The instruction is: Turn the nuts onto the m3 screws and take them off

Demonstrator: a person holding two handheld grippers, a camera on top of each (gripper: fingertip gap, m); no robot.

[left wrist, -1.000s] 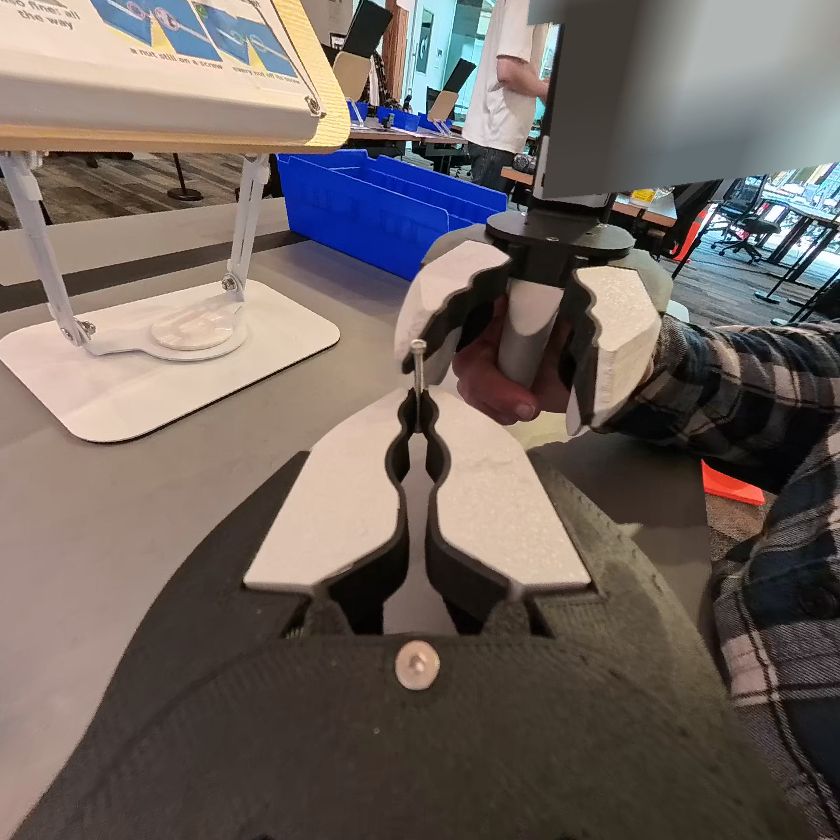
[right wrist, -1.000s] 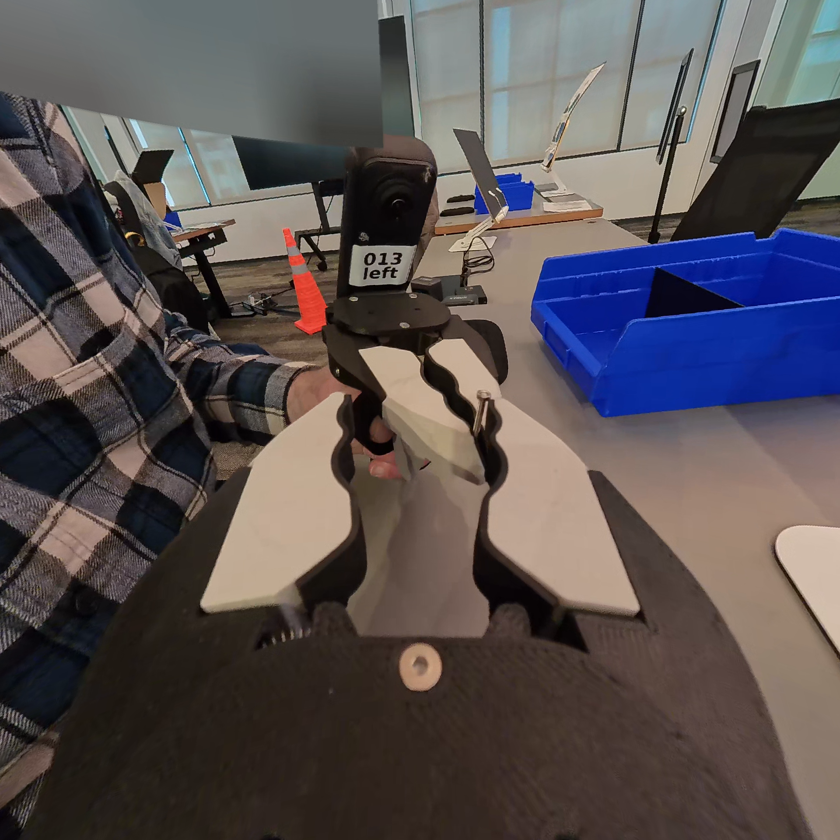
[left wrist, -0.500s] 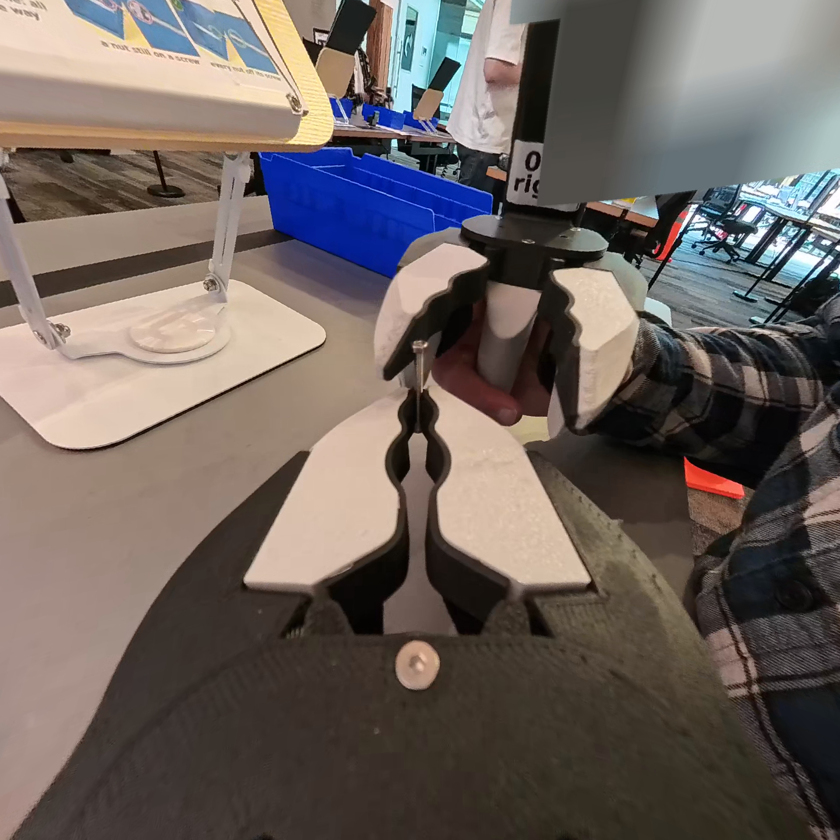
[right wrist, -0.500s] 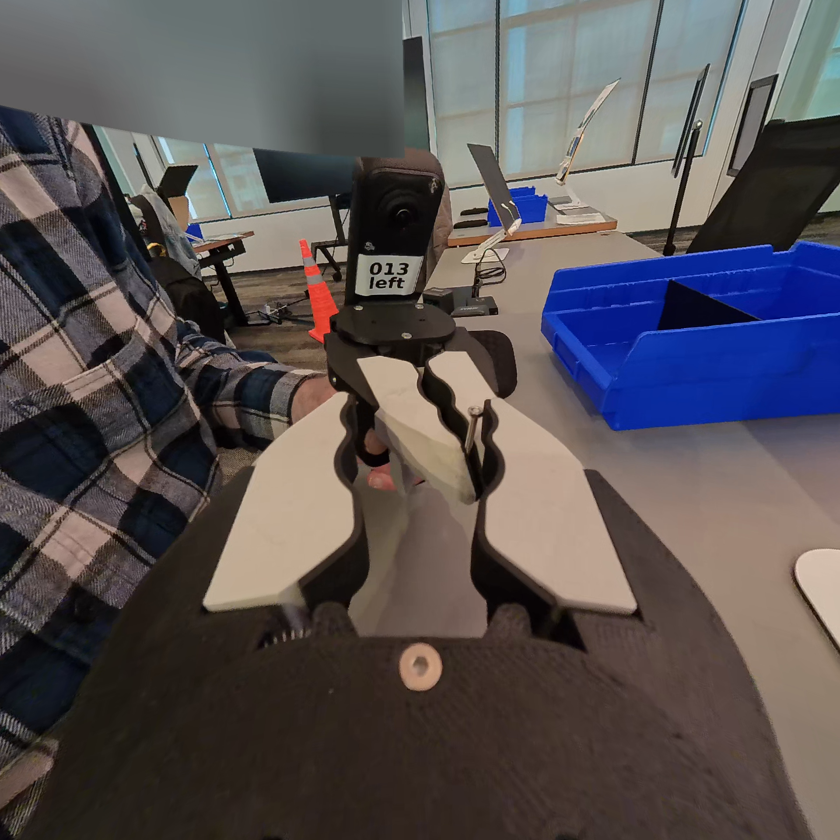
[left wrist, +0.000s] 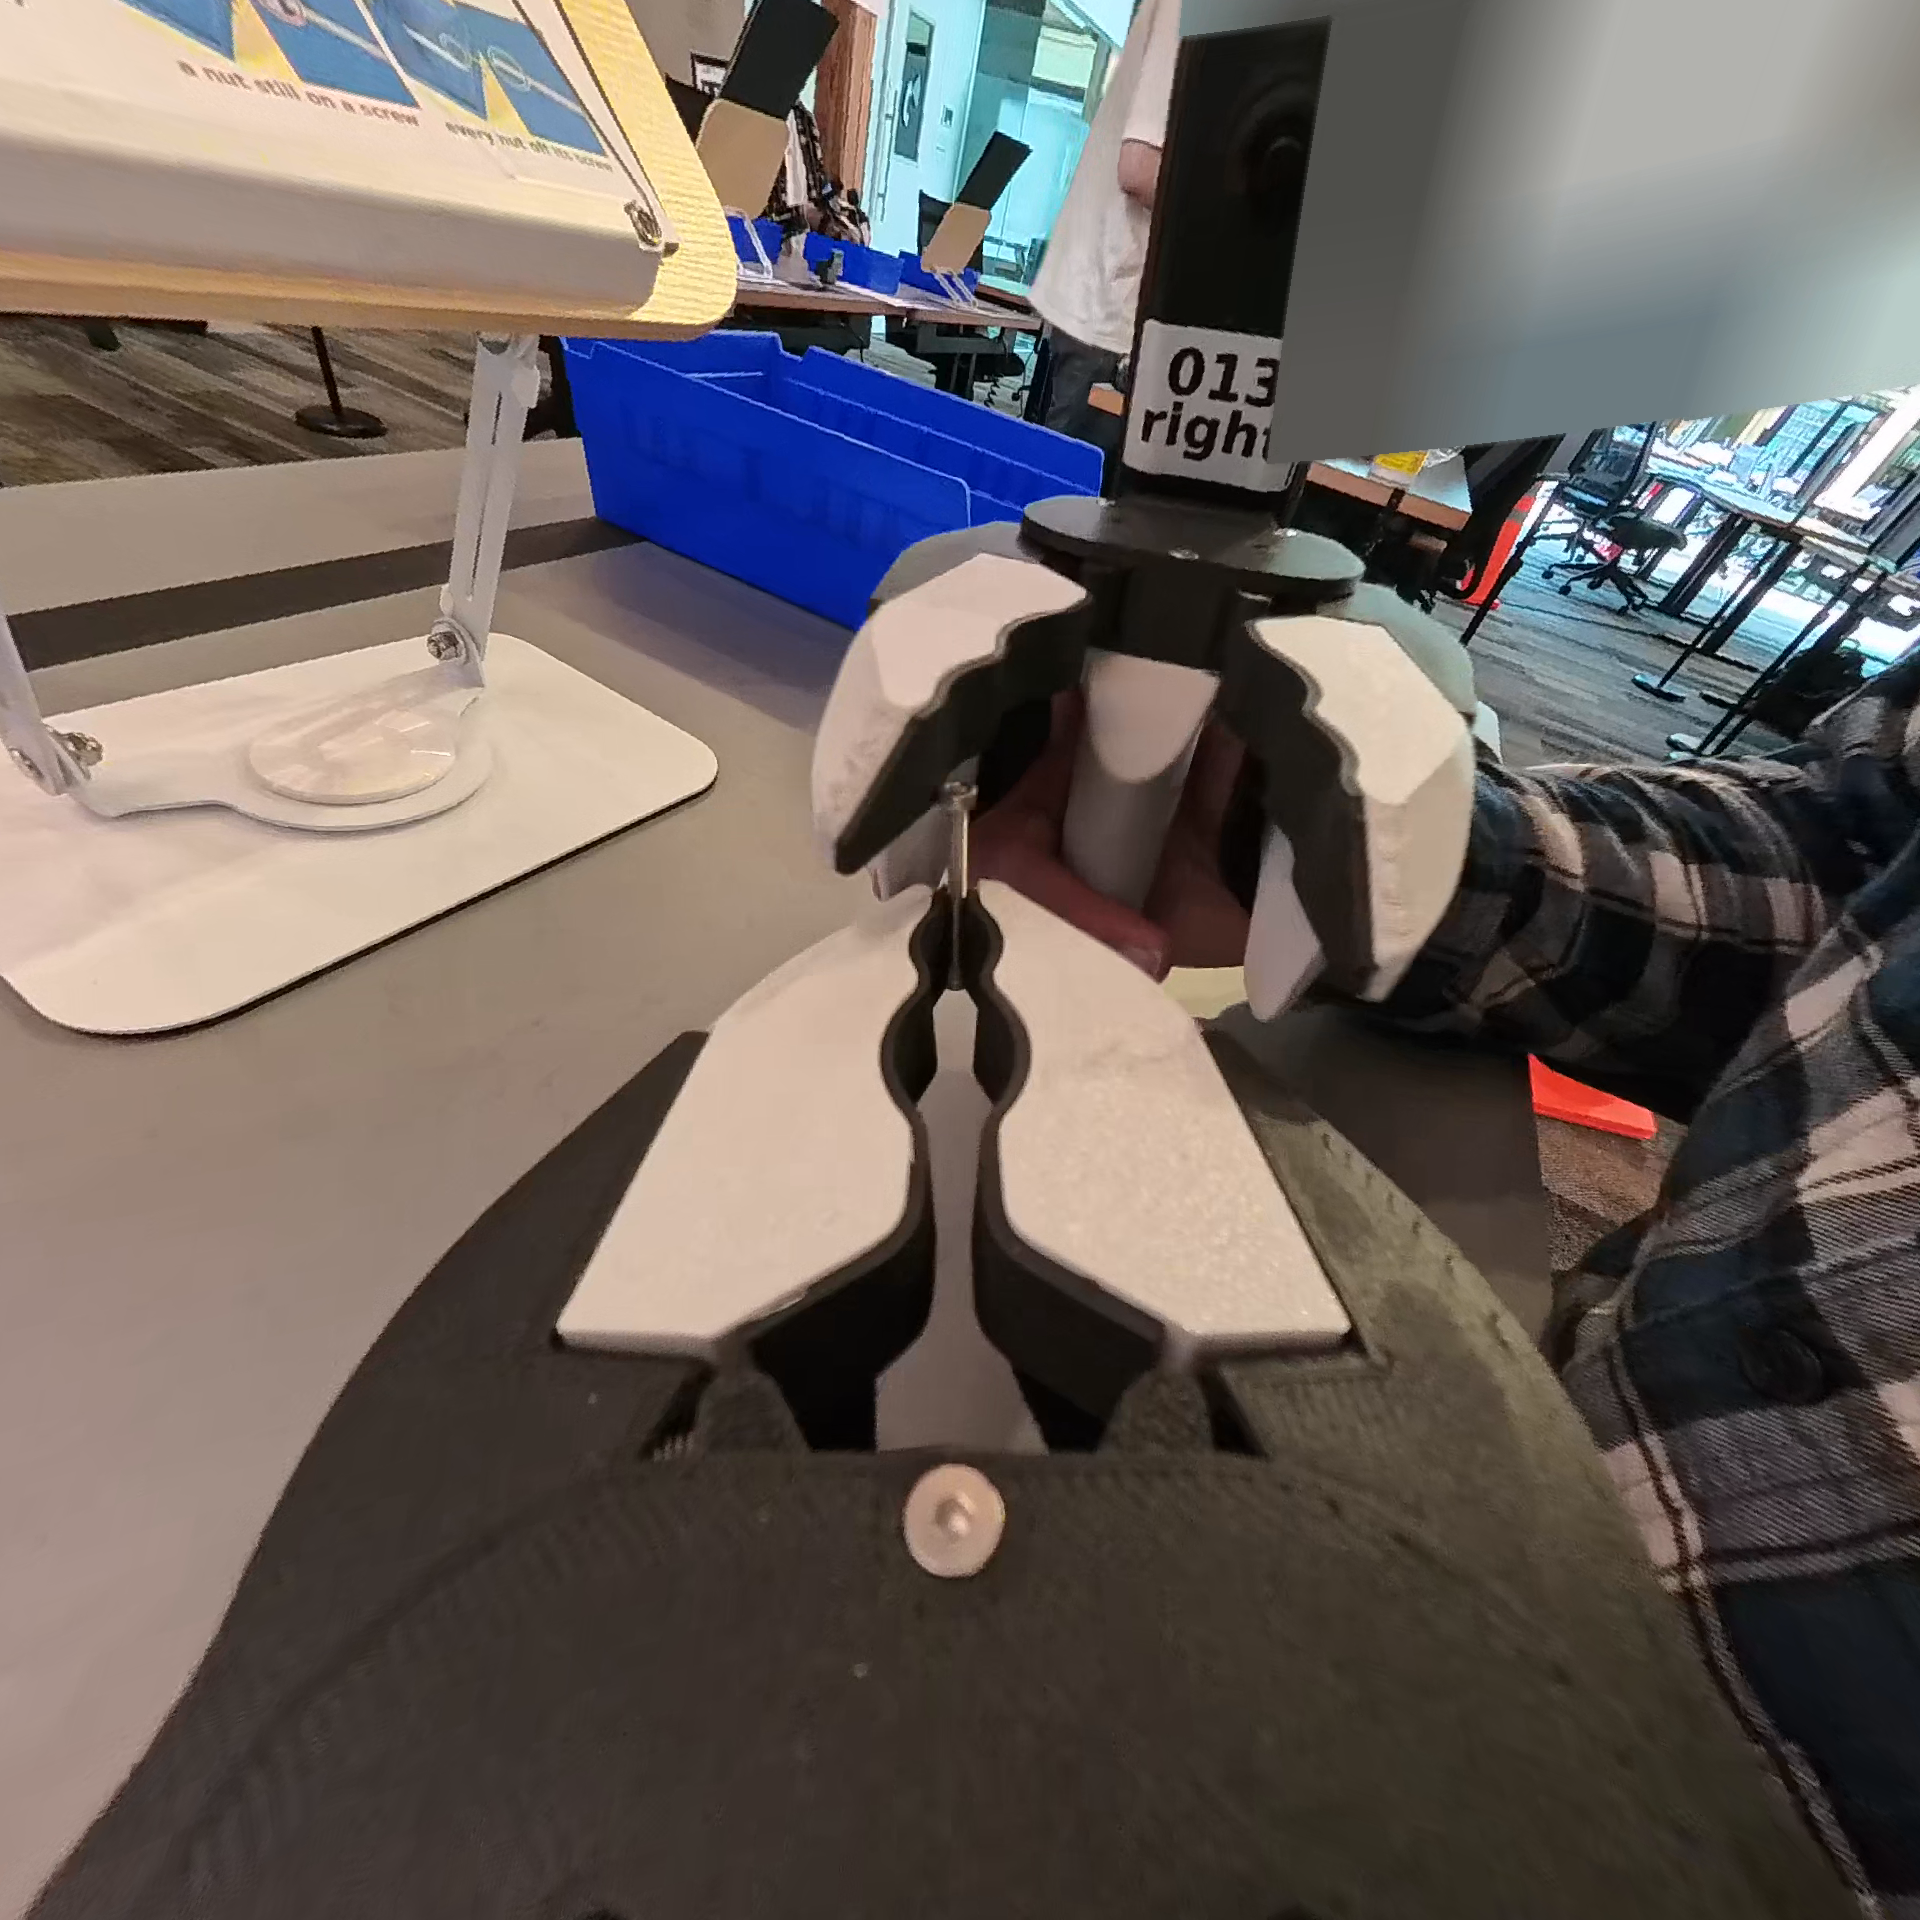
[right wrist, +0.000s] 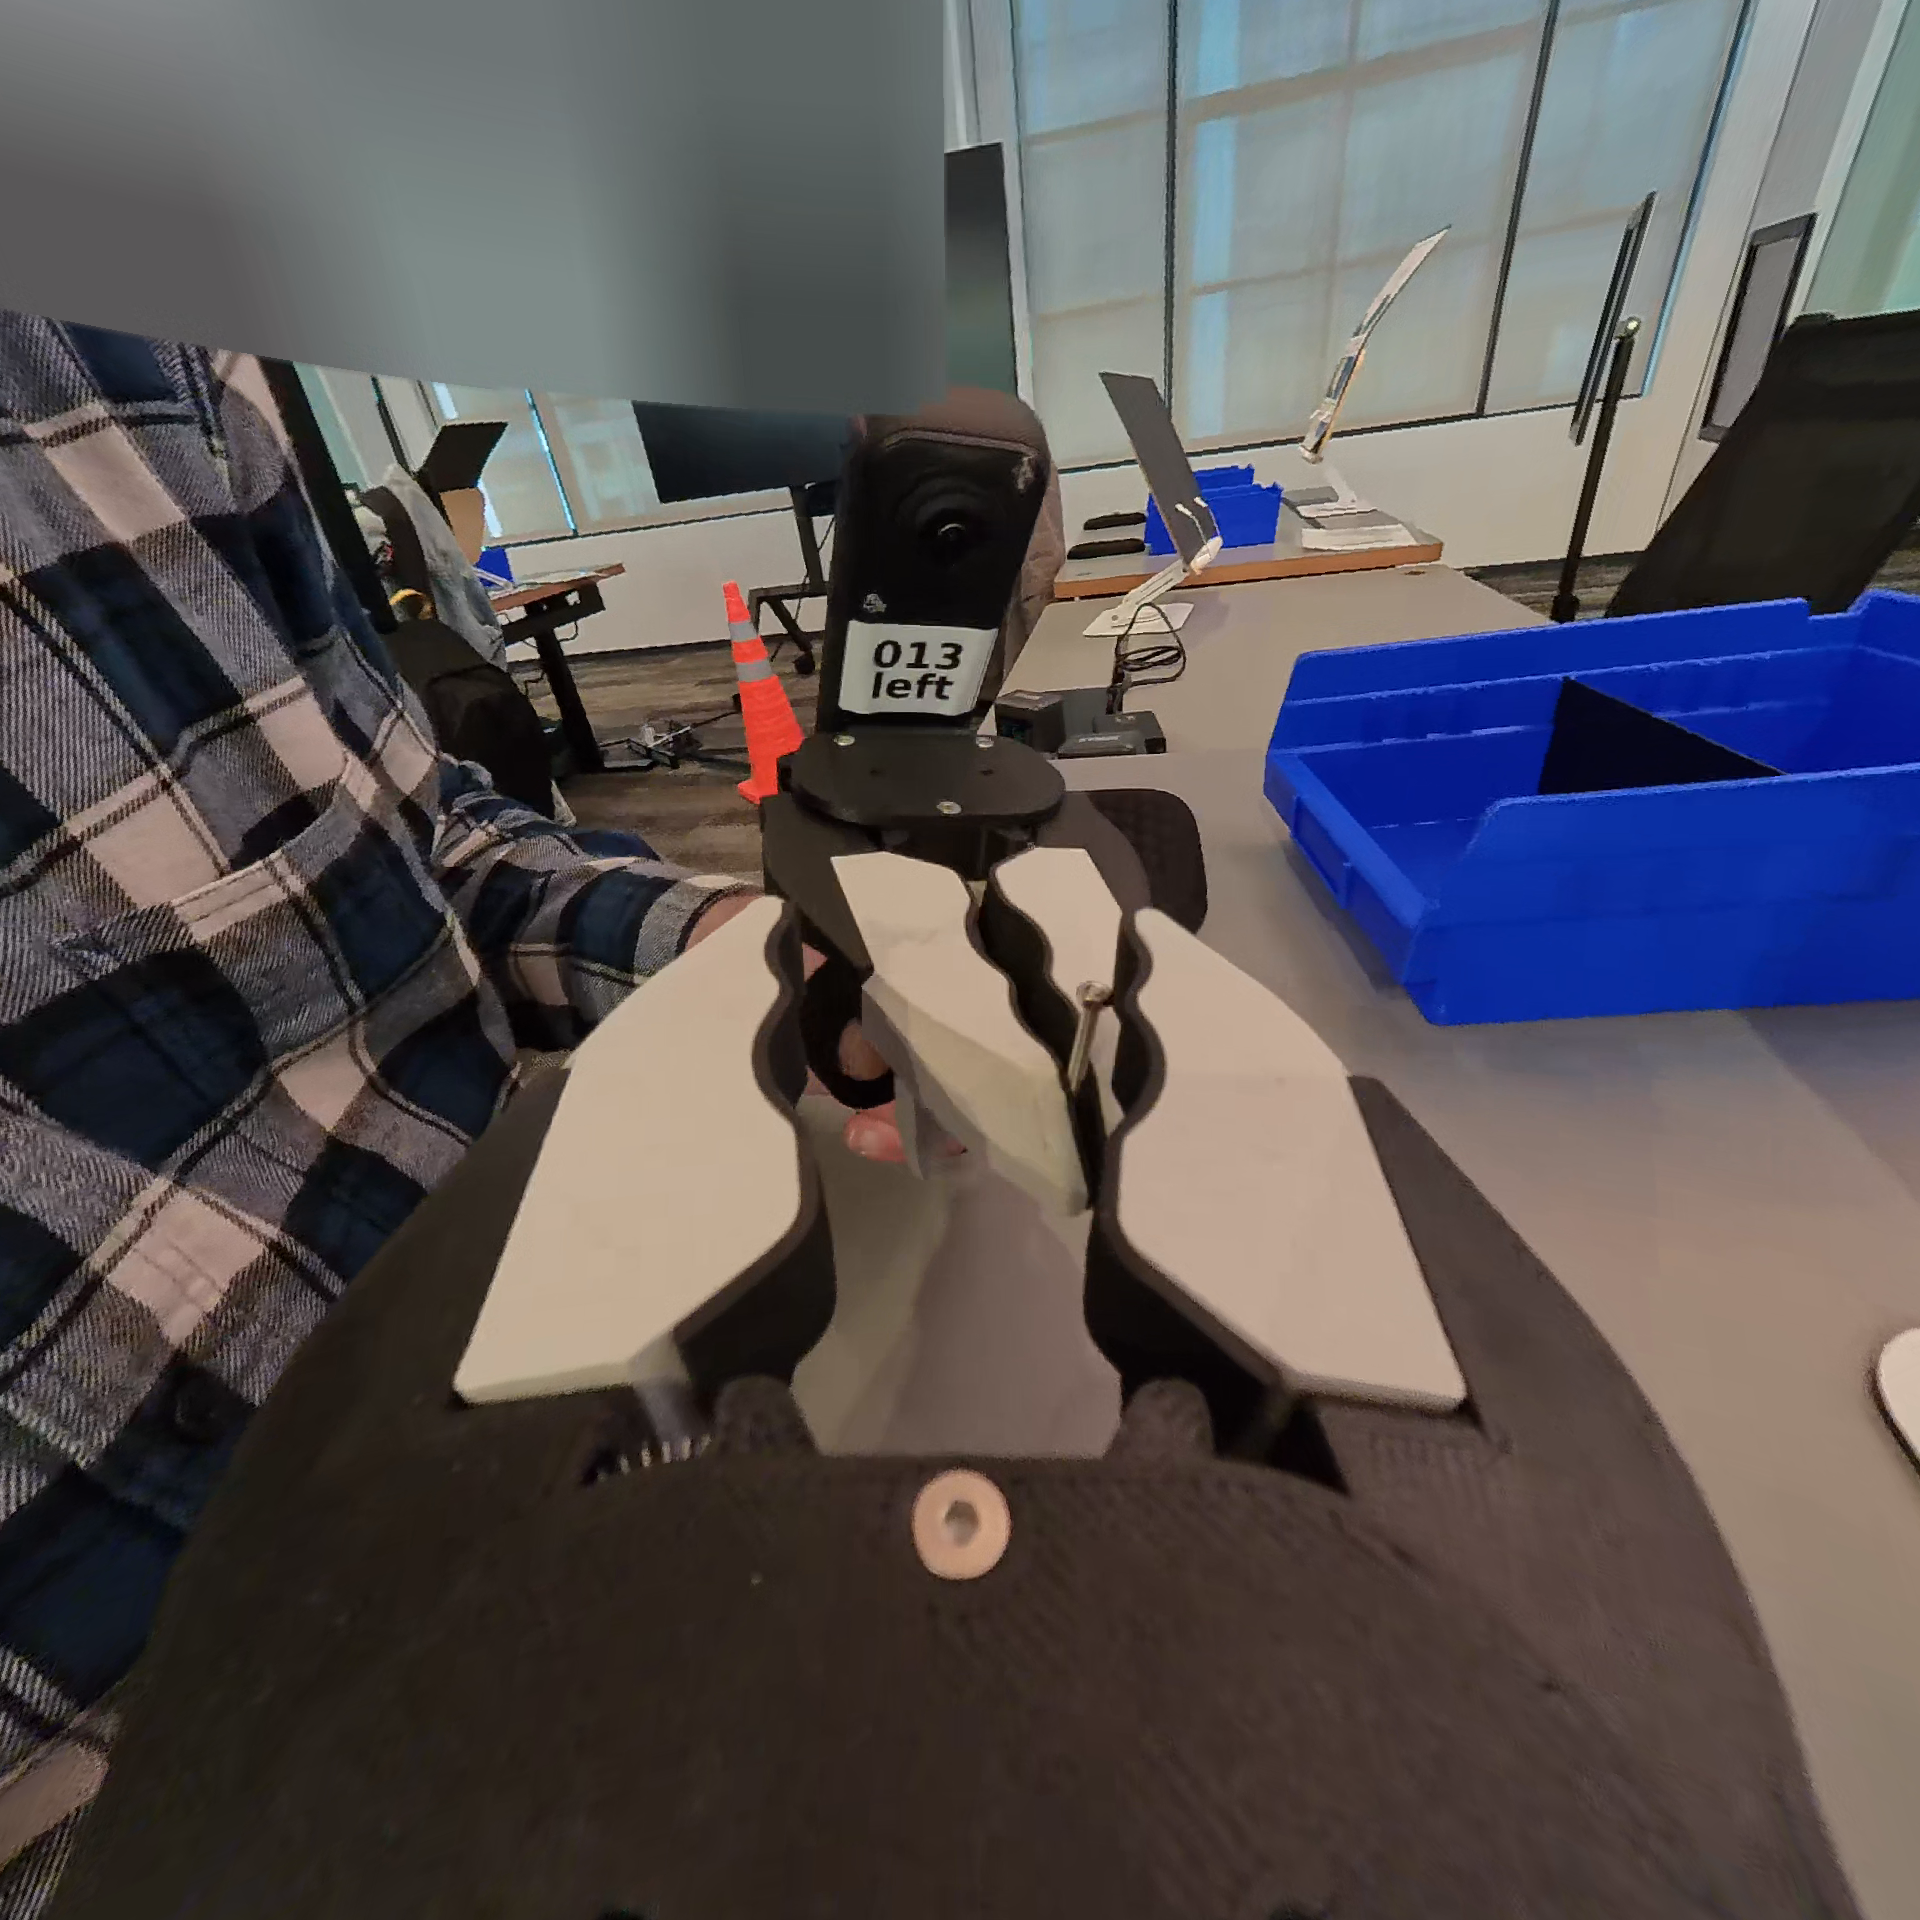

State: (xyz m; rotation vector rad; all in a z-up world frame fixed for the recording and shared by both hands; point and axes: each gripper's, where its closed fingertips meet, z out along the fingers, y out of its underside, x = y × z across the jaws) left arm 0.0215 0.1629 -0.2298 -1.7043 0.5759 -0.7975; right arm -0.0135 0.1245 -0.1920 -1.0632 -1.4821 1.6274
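A: What has the left gripper got?
B: A thin metal screw, pinched upright between its closed fingertips, head up.

A: And the right gripper?
B: Spread wide, holding nothing. It faces the left one over the grey table, its fingers straddling the left's tips. The screw stands just beside its right finger; I can't tell whether they touch.

A: What's around them?
B: A blue bin farther back and a white document stand to the side
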